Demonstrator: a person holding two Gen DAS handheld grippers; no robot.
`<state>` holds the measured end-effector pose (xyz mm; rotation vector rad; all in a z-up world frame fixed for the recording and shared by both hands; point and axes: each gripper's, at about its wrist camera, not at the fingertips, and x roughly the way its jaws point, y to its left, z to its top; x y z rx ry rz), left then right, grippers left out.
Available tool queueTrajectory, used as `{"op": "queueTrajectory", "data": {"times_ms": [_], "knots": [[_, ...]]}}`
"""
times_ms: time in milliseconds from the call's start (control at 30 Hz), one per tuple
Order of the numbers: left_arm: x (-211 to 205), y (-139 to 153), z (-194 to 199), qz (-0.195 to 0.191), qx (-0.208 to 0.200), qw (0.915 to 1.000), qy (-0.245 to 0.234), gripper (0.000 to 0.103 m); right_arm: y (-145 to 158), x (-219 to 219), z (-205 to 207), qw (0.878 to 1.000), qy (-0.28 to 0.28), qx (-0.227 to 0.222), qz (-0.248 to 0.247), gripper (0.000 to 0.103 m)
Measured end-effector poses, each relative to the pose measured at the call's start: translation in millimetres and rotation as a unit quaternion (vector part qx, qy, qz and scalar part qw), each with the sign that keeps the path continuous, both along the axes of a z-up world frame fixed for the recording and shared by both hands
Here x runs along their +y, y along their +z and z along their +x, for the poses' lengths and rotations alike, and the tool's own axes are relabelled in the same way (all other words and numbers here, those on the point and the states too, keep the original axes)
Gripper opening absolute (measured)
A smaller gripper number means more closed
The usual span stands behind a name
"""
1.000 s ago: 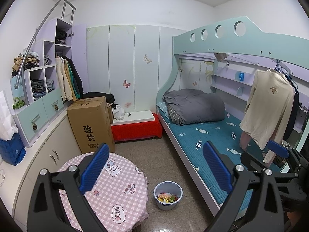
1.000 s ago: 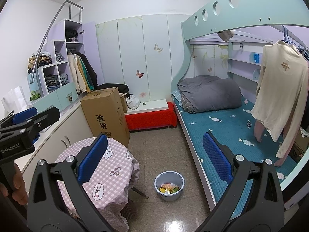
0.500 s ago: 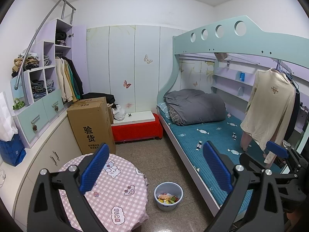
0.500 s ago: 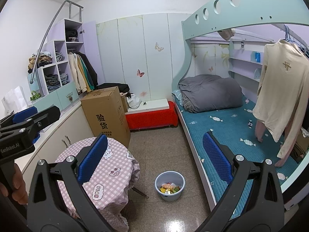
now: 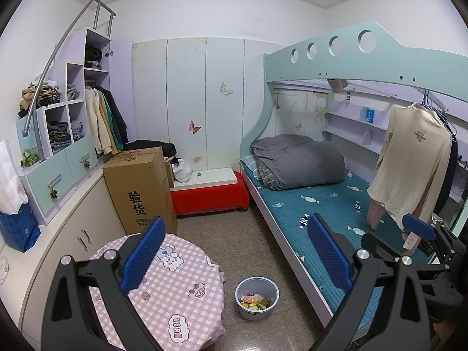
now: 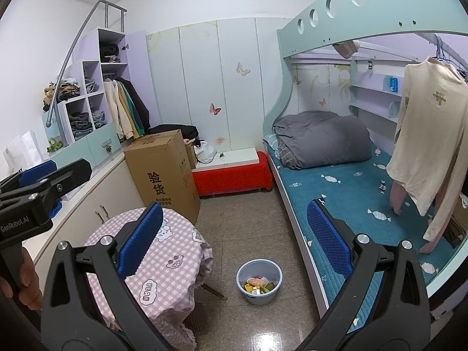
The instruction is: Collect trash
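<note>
Both grippers, left gripper (image 5: 234, 260) and right gripper (image 6: 234, 244), hang spread wide and empty, far above the trash bin (image 5: 256, 297) on the floor between table (image 5: 187, 298) and bunk bed (image 5: 292, 251); a careless descent risks tipping it.

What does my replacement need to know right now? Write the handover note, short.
Left gripper: open, holding nothing, raised above the pink checked table.
Right gripper: open, holding nothing, also held high.
Trash bucket: on the floor between the table and the bunk bed, with colourful wrappers already inside.
Done: some trash is in the bucket.
Left: I can make out no loose trash from here; look around before moving on.
</note>
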<state>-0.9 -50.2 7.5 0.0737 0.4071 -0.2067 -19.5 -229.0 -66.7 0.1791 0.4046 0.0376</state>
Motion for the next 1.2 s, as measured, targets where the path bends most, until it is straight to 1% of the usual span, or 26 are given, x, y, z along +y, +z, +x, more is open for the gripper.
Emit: {"op": "queueTrajectory", "data": {"times_ms": [467, 1200], "knots": [[1.3, -9.3, 17.8, 0.004, 0.011, 0.9999, 0.003, 0.096, -5.5, 0.6, 9.2, 1.0, 0.002, 0.007, 0.008, 0.097], [-11.4, -14.5, 33.6, 0.009, 0.021, 0.9997, -0.004, 0.096, -11.1, -14.0, 23.8, 1.0, -0.002, 0.017, 0.014, 0.097]]}}
